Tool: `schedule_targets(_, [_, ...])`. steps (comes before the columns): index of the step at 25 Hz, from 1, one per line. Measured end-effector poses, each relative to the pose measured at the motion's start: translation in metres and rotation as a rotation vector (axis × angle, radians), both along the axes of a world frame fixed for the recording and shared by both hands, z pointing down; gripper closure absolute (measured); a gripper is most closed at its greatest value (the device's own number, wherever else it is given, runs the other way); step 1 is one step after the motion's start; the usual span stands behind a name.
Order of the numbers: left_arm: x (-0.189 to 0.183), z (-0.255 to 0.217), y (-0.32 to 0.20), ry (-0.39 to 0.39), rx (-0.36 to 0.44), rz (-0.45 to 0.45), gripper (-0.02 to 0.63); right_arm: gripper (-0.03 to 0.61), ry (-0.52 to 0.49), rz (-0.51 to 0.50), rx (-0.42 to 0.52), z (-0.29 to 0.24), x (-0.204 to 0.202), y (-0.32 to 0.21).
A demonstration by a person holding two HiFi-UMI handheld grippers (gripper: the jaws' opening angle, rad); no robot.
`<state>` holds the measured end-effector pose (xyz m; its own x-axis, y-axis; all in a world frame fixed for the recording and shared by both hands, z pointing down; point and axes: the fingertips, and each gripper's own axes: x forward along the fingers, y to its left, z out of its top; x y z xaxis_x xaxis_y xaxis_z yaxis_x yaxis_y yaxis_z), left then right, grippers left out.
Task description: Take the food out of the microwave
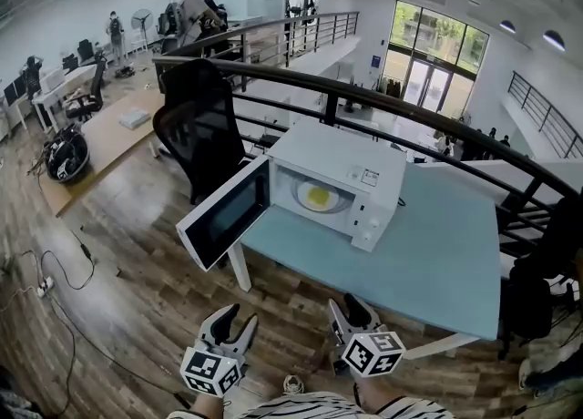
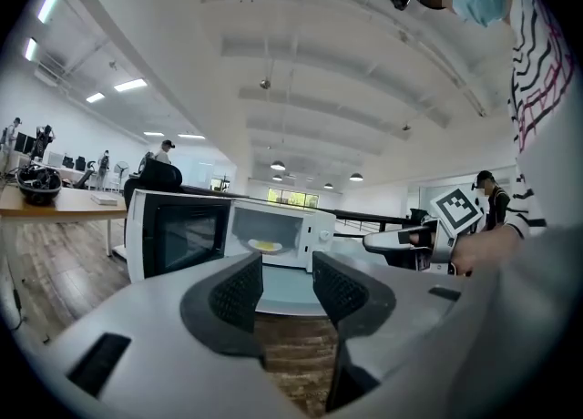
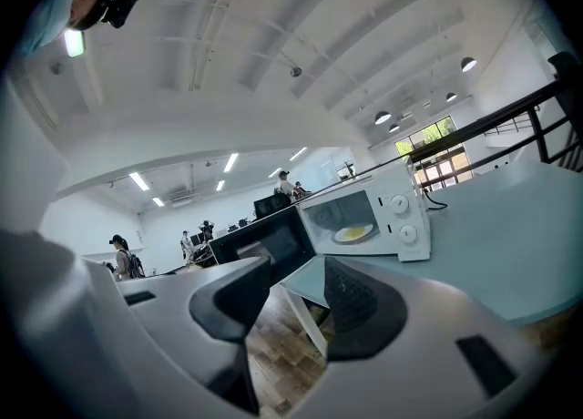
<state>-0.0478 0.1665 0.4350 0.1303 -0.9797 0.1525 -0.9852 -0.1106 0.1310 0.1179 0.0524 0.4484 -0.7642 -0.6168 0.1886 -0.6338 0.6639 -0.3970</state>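
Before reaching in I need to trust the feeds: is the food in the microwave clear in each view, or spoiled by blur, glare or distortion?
Head view: fisheye bends the railing, food in the microwave small but clear. Left gripper view: left claw soft, food sharp. Right gripper view: scene tilted, right claw soft, food readable, no glare.

1 microwave [image 1: 342, 180], 1 plate [image 1: 334, 200] w/ food [image 1: 317, 197], 1 table [image 1: 437, 262], 2 tools [image 1: 239, 319] [image 1: 346, 304]
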Motion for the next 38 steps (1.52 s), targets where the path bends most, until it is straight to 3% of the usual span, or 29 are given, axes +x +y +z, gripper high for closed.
schedule_targets(14, [-0.025, 0.009, -0.094, -0.001, -0.02, 0.033, 0.465, 0.399, -0.001, 0.011, -0.024, 0.009, -0.03, -0.076])
schedule_targets(28, [-0.072, 0.013, -0.172, -0.001, -0.053, 0.292, 0.465, 0.399, -0.011, 0.251, -0.055, 0.014, -0.074, -0.105])
schedule_targets(38, [-0.092, 0.026, -0.202, -0.003, -0.068, 0.45, 0.465, 0.399, -0.012, 0.408, -0.043, 0.02, -0.1, -0.114])
